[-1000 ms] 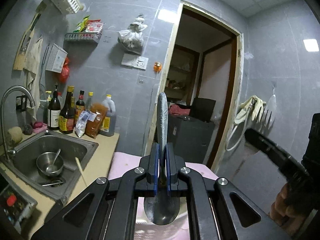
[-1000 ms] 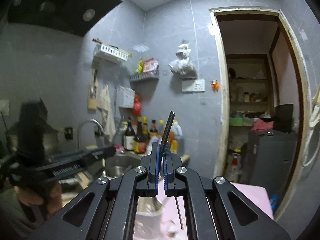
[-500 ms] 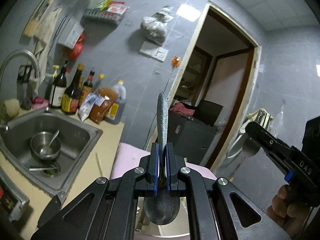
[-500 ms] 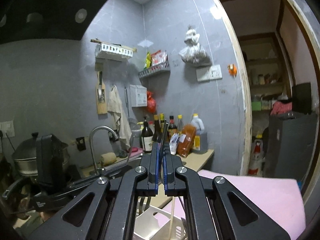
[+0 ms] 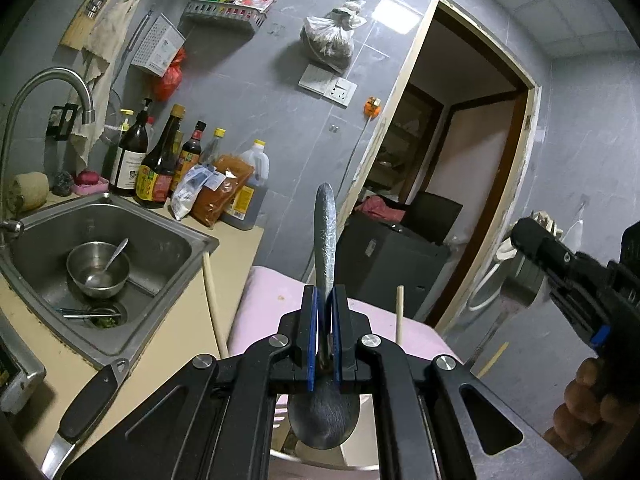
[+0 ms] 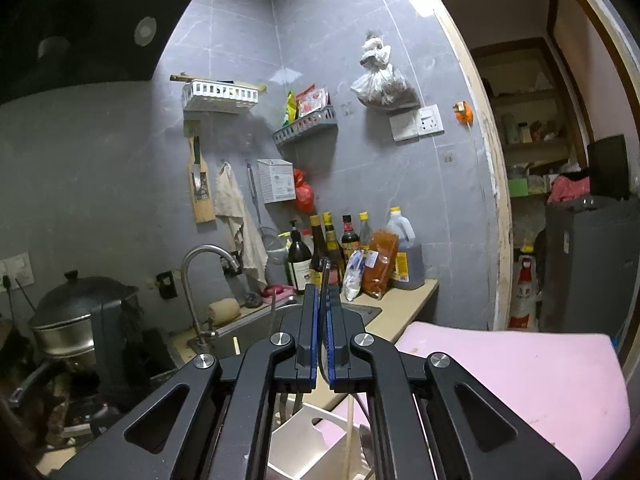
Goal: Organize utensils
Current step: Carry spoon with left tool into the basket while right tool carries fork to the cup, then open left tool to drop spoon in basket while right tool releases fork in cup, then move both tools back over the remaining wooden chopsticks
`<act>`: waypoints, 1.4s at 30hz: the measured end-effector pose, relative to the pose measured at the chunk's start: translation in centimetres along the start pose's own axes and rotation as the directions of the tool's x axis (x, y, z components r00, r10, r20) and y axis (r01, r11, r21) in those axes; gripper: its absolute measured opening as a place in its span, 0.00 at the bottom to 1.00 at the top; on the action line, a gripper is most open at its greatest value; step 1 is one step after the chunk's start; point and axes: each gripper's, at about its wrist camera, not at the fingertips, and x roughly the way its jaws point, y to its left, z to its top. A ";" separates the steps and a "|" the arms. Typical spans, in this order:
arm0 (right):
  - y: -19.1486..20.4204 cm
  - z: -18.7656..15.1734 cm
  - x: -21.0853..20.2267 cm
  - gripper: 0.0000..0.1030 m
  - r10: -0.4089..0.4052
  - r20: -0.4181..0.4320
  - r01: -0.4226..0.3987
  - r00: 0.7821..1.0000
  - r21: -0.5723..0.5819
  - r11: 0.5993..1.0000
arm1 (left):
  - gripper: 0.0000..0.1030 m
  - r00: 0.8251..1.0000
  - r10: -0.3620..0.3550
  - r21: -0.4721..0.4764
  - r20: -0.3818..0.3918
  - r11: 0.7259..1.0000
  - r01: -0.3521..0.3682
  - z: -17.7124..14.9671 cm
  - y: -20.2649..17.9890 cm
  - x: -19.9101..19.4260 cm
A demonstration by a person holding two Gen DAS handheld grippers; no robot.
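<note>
Clamping a dark metal spoon [image 5: 325, 236] at its neck, bowl down over the white holder [image 6: 308, 440], the left claw [image 5: 325, 312] likely carried something stiff, light and slippery, while the right claw [image 6: 322, 312] pinched a thin dark utensil [image 6: 325, 276].

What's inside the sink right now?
The sink holds a steel bowl with a spoon resting in it and a little liquid. Flat utensils and green scraps lie by the drain. The near corner is hidden behind the rim.

Black linkage grippers [image 5: 324, 312] [image 6: 322, 308] (blue pads, silver screws), bare-skinned hand [image 5: 588, 412].
</note>
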 end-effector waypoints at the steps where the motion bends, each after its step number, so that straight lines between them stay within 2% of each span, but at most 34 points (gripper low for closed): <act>1: -0.2 0.0 0.0 0.01 0.003 -0.003 -0.002 1.000 0.009 1.000 | 0.04 1.000 0.006 0.004 -0.002 1.000 -0.006 -0.1 -0.1 0.1; 9: -0.2 0.8 -0.7 0.01 0.015 0.006 -0.015 1.000 0.019 1.000 | 0.04 1.000 0.008 0.011 -0.021 1.000 -0.008 -0.8 -0.2 0.3; 15: -1.1 -0.5 -0.4 0.01 0.001 -0.040 0.001 0.999 0.040 0.999 | 0.04 0.999 0.035 0.015 -0.038 0.999 -0.034 -1.6 -0.1 0.2; 20: -1.1 -2.1 -0.8 0.02 -0.023 -0.077 0.023 0.997 -0.001 1.000 | 0.04 0.996 0.060 0.047 -0.059 0.997 -0.058 -2.3 -0.6 0.0; 25: -1.1 -3.3 -1.5 0.04 -0.041 -0.084 0.039 0.996 -0.030 0.999 | 0.06 0.993 0.078 0.035 -0.086 0.997 -0.076 -2.7 -0.4 -0.3; 28: -1.3 -3.7 -2.1 0.09 -0.058 -0.075 0.055 0.995 -0.046 0.997 | 0.11 0.993 0.088 0.026 -0.072 0.996 -0.086 -2.6 -0.3 -0.8; 30: -1.5 -3.8 -2.5 0.20 -0.074 -0.066 0.070 0.995 -0.053 0.996 | 0.13 0.993 0.101 0.026 -0.057 0.995 -0.099 -2.5 -0.4 -1.3; 31: -1.7 -4.0 -2.8 0.21 -0.081 -0.059 0.078 0.995 -0.054 0.996 | 0.15 0.993 0.106 0.029 -0.048 0.994 -0.105 -2.3 -0.5 -1.6; 35: -2.2 -4.0 -3.9 0.23 -0.120 -0.030 0.118 0.992 -0.066 0.991 | 0.33 0.992 0.122 0.037 0.008 0.992 -0.122 -1.7 -1.3 -2.9; 37: -2.3 -3.8 -4.4 0.28 -0.135 -0.013 0.134 0.991 -0.070 0.988 | 0.35 0.992 0.125 0.043 0.031 0.991 -0.126 -1.4 -1.8 -3.4; 39: -2.5 -3.7 -5.1 0.36 -0.154 0.008 0.154 0.988 -0.074 0.985 | 0.39 0.989 0.139 0.052 0.053 0.989 -0.141 -1.1 -2.6 -3.9; 41: -2.7 -3.6 -5.9 0.43 -0.173 0.032 0.175 0.984 -0.076 0.982 | 0.51 0.987 0.140 0.060 0.080 0.988 -0.145 -0.8 -3.3 -4.4; 42: -2.7 -3.5 -6.2 0.47 -0.179 0.040 0.182 0.983 -0.077 0.980 | 0.53 0.986 0.136 0.066 0.096 0.987 -0.143 -0.7 -3.8 -4.6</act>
